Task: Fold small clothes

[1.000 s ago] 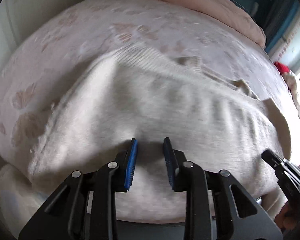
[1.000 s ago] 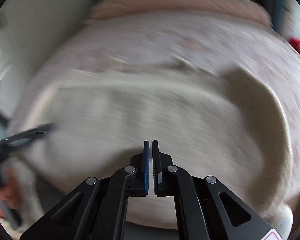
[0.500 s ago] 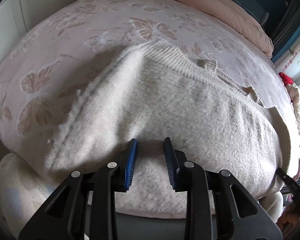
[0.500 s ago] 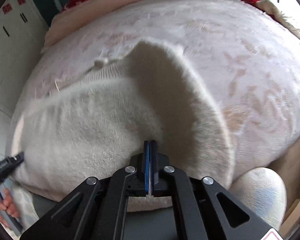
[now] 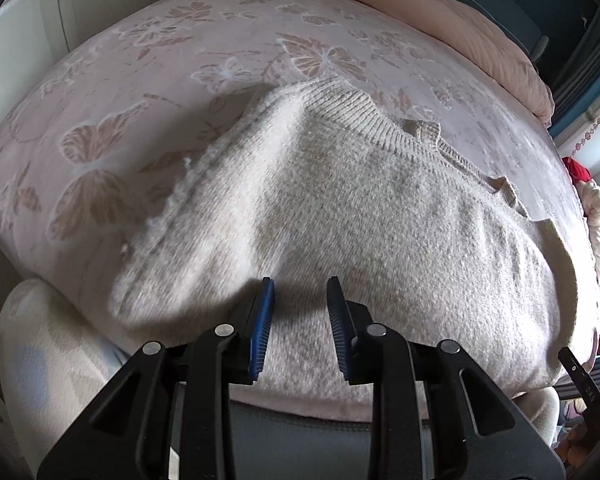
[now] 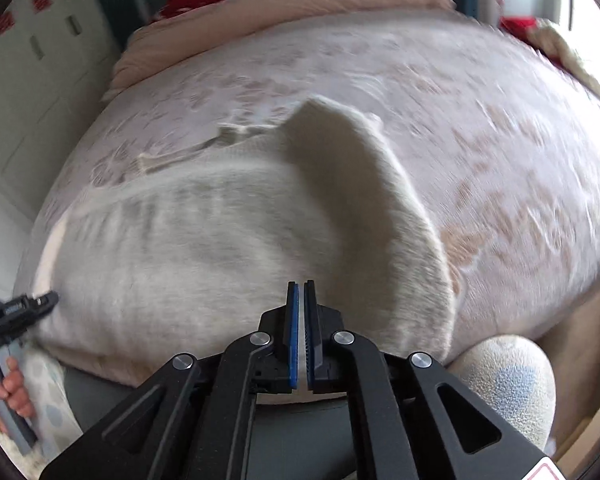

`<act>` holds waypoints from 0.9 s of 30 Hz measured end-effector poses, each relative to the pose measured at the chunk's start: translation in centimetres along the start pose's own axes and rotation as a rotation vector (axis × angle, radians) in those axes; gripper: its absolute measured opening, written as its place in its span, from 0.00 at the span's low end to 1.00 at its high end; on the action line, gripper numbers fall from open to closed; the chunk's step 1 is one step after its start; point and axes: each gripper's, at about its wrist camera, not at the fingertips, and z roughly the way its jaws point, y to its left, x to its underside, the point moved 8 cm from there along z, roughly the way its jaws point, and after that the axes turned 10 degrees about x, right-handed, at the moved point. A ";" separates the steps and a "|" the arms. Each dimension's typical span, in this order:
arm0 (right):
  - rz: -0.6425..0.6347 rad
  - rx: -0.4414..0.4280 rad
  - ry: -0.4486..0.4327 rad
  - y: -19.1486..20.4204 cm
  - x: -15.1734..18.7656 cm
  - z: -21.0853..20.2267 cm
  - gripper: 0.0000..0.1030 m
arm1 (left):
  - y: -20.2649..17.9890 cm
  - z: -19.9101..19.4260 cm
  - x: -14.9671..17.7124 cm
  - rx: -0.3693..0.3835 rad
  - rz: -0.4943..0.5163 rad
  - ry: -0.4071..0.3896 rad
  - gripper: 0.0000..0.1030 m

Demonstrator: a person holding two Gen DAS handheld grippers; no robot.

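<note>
A cream knitted sweater (image 5: 380, 216) lies spread on a bed (image 5: 148, 92) covered with a pale pink sheet printed with butterflies. The sweater sits at the near edge of the bed, its ribbed hem running along the far side in the left wrist view. In the right wrist view the same sweater (image 6: 204, 248) shows one part folded over on the right, forming a curved flap that rises to a point toward the middle of the bed.

The left hand-held gripper (image 5: 300, 292) hangs over the near part of the sweater with its blue-padded jaws a modest way apart. Nothing is caught between them; the knit shows through the gap. Whether the tips touch the fabric cannot be told.

The right hand-held gripper (image 6: 301, 292) has its jaws closed to a thin slit, with nothing gripped. It points down over the sweater just beside the base of the folded flap.

At the left edge of the right wrist view, the tip of the left tool reaches the sweater's side, and a hand (image 6: 8, 388) grips its handle below. A rolled pink quilt (image 5: 440, 12) lies along the far side of the bed.
</note>
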 end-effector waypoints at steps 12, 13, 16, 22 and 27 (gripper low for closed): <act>0.090 0.083 0.022 -5.0 2.7 -0.7 0.55 | 4.1 -5.6 2.4 0.072 -0.122 -0.061 0.79; 0.110 0.077 0.043 -5.4 2.8 -0.2 0.56 | 4.6 -5.4 2.5 0.080 -0.146 -0.059 0.80; 0.150 0.057 0.135 -5.7 3.4 1.9 0.58 | 4.9 -4.1 2.8 0.106 -0.191 -0.041 0.81; 0.204 -0.014 0.156 -5.4 2.6 3.2 0.20 | 4.2 -0.4 2.3 0.130 -0.170 0.037 0.20; 0.185 -0.036 0.036 -5.9 0.1 -1.3 0.08 | 3.4 -3.2 1.4 0.100 -0.108 -0.024 0.13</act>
